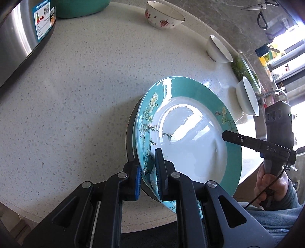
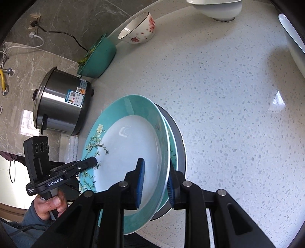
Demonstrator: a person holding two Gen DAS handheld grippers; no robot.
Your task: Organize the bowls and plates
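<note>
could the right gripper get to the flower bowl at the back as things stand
Probably not yet: the right gripper straddles the teal plate's rim. The countertop toward the flower bowl looks free.

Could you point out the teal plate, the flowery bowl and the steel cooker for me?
teal plate (image 1: pixel 190 137): left wrist view, white centre.
flowery bowl (image 1: pixel 162 18): left wrist view, outer wall.
steel cooker (image 2: pixel 63 106): right wrist view, metal side.

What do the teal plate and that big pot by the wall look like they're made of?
The teal plate looks like glazed ceramic or porcelain: its white centre is glossy with sharp window reflections, and the rim carries a printed floral pattern. The pot looks like brushed stainless steel, with a silvery, streaked sheen.
</note>
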